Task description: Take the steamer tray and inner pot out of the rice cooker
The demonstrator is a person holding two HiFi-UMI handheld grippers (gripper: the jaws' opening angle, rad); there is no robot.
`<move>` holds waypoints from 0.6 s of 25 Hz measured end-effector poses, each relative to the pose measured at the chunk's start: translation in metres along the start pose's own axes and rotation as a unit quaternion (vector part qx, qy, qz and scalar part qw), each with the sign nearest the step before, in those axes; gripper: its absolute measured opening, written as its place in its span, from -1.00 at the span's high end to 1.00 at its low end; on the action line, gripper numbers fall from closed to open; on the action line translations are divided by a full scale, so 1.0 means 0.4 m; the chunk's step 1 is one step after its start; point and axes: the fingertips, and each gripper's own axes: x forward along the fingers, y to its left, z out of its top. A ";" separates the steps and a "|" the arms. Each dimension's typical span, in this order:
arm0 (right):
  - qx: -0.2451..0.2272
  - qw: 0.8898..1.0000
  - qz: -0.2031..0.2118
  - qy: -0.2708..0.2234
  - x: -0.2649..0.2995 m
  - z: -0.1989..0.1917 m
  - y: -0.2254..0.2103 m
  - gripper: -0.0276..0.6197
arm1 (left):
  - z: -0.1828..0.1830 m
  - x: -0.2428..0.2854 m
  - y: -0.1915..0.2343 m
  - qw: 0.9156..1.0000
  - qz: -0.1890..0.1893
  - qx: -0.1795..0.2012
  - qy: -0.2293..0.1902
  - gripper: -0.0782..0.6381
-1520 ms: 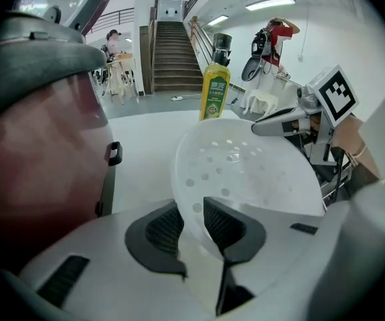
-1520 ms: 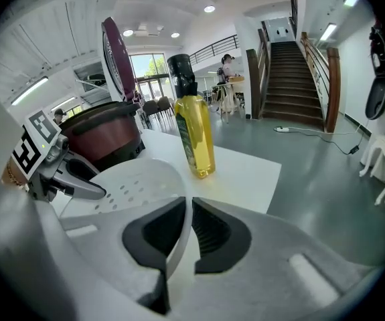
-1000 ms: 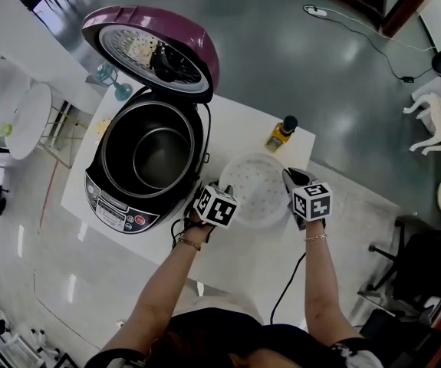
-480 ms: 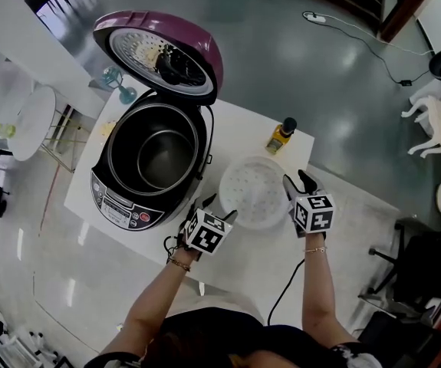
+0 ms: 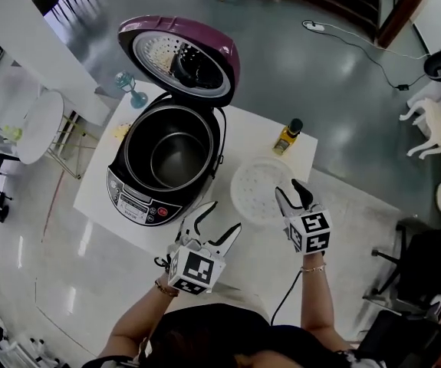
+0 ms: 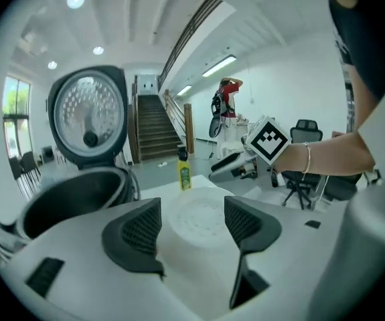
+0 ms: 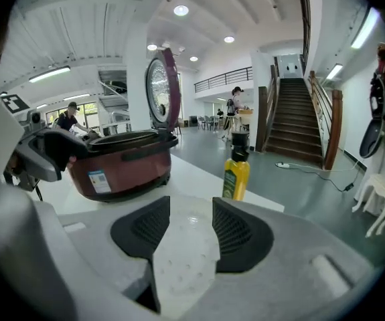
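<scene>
**Steamer tray out on the table; inner pot still in the cooker**

**Progress.** At the left of the table (image 5: 245, 133) the rice cooker (image 5: 137, 204) stands with its lid (image 5: 182, 56) swung fully up. The inner pot (image 5: 176, 159) still sits down inside it, so that half of the task is not done. The steamer tray (image 5: 260, 192) lies flat on the table just to the right of the cooker, clear of its body, and I judge that half complete. A small yellow bottle (image 5: 287, 137) stands just beyond the tray.

**Tools.** The left gripper (image 5: 226, 215) hangs above the near edge of the table, between cooker and tray. Its jaws have just been opening and now stand well apart. The tray shows beyond the gap, but nothing is between the pads. The right gripper (image 5: 287, 188) is over the tray's near right rim. Its jaws have also just been opening and stand moderately apart. The tray lies below them, and neither pad presses on it. Both tools are empty.

**Remaining.** Take hold of the pot's rim, lift it out and set it down.

**Not established.**
- The pot's inside is dark, so I cannot tell whether it holds anything.
- No grip point on its rim can be made out.
- From above, the right tips overlap the tray, so their height over it is uncertain.
- The person's arms and body cover the table's near edge.
</scene>
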 end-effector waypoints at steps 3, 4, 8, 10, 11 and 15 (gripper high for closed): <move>-0.018 1.000 0.002 -0.002 -0.008 0.031 0.071 0.36 | 0.077 -0.080 0.049 0.998 0.037 0.028 -0.045 -0.04; -0.019 1.000 -0.003 -0.003 -0.009 0.042 0.087 0.36 | 0.101 -0.106 0.066 0.997 0.041 0.033 -0.061 -0.04; -0.018 0.999 -0.026 -0.015 0.003 0.103 0.139 0.36 | 0.168 -0.194 0.147 0.992 0.035 0.059 -0.106 -0.04; -0.032 0.999 -0.038 -0.010 0.013 0.131 0.174 0.36 | 0.183 -0.238 0.203 0.990 0.036 0.067 -0.120 -0.05; -0.039 0.998 -0.044 -0.010 0.019 0.147 0.194 0.36 | 0.189 -0.260 0.235 0.989 0.037 0.068 -0.128 -0.07; -0.030 0.997 -0.060 -0.030 0.045 0.214 0.277 0.36 | 0.190 -0.328 0.374 0.986 0.046 0.060 -0.148 -0.09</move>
